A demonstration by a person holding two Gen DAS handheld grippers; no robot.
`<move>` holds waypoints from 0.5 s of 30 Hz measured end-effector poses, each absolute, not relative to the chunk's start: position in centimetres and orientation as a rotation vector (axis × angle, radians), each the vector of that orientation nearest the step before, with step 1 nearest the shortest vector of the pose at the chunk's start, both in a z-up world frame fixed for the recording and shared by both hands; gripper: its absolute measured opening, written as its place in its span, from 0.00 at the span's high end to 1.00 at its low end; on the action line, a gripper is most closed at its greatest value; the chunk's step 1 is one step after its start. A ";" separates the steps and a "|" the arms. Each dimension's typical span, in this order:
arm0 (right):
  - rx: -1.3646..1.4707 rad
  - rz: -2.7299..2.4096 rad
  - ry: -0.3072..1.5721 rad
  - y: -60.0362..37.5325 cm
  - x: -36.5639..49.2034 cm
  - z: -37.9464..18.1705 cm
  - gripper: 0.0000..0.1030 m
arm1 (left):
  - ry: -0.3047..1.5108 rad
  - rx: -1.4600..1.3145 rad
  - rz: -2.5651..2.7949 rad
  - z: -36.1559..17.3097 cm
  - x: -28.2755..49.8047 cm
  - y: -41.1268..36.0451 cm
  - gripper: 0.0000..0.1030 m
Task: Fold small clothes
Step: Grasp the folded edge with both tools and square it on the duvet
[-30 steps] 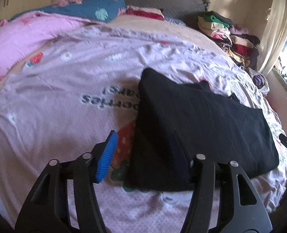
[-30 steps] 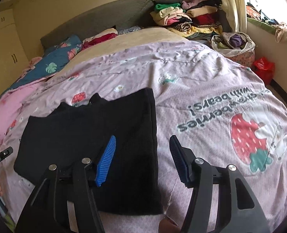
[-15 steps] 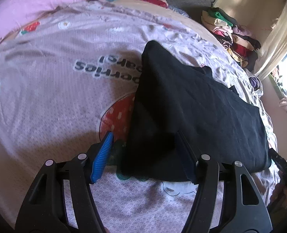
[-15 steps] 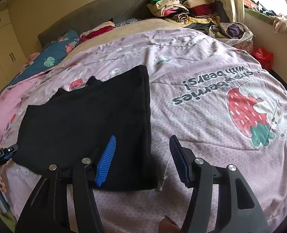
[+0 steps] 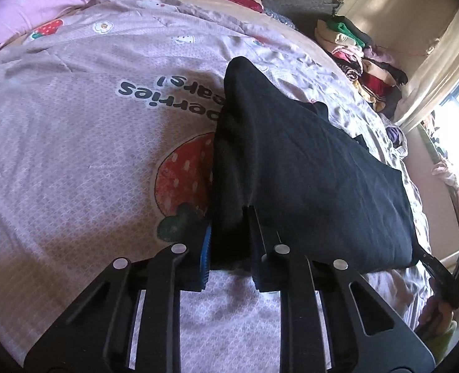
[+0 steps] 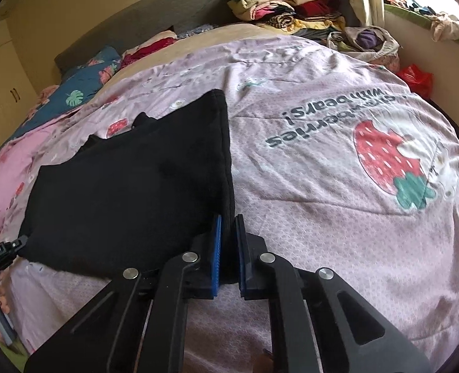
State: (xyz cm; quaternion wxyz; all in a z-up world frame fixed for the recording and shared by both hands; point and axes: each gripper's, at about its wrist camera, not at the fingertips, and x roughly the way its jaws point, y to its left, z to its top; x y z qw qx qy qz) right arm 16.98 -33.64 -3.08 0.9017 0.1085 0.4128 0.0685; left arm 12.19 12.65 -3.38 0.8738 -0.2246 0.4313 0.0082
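On quilted bedspread (image 6: 322,186), black knit garment (image 6: 130,186)

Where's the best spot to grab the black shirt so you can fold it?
At its two near corners, coming in from the near edge of the bed. The black shirt lies flat, so only its edges give the pads something to pinch. The right tool is shut on the near right corner; the left tool is closing on the near left one, cloth between its pads.
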 end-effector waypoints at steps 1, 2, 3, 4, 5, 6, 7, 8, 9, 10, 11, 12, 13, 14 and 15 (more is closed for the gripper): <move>0.228 0.140 0.855 -33.7 16.9 -3.1 0.92 | 0.901 -0.465 0.019 -3.3 12.1 12.7 0.88; 0.228 0.138 0.857 -33.7 16.9 -3.2 0.92 | 0.901 -0.457 0.021 -3.3 12.0 12.6 0.88; 0.225 0.135 0.859 -33.7 16.9 -3.2 0.92 | 0.903 -0.452 0.022 -3.3 12.0 12.6 0.88; 0.223 0.132 0.860 -33.6 16.8 -3.3 0.92 | 0.904 -0.446 0.024 -3.3 12.0 12.5 0.88; 0.219 0.127 0.863 -33.6 16.7 -3.4 0.92 | 0.904 -0.440 0.027 -3.2 12.0 12.4 0.88; 0.215 0.125 0.862 -33.5 16.7 -3.4 0.92 | 0.905 -0.429 0.031 -3.1 11.9 12.3 0.88; 0.212 0.124 0.861 -33.5 16.7 -3.4 0.92 | 0.904 -0.419 0.035 -3.0 11.9 12.2 0.88; 0.208 0.118 0.860 -33.5 16.5 -3.4 0.91 | 0.904 -0.407 0.041 -2.9 11.9 12.1 0.87; 0.210 0.118 0.858 -33.6 16.4 -3.4 0.91 | 0.904 -0.398 0.045 -2.8 11.9 12.0 0.87; 0.215 0.118 0.857 -33.6 16.3 -3.4 0.90 | 0.904 -0.388 0.050 -2.7 11.9 11.9 0.87; 0.223 0.118 0.856 -33.7 16.2 -3.5 0.83 | 0.904 -0.383 0.052 -2.7 11.8 11.9 0.86; 0.229 0.111 0.857 -33.9 16.1 -3.5 0.75 | 0.903 -0.378 0.056 -2.6 11.7 11.8 0.84; 0.235 0.104 0.858 -34.0 16.0 -3.5 0.72 | 0.903 -0.378 0.059 -2.6 11.6 11.8 0.83; 0.248 0.103 0.858 -34.2 15.8 -3.6 0.69 | 0.901 -0.383 0.060 -2.6 11.4 11.9 0.82; 0.262 0.107 0.858 -34.4 15.6 -3.6 0.68 | 0.901 -0.383 0.061 -2.6 11.3 11.9 0.82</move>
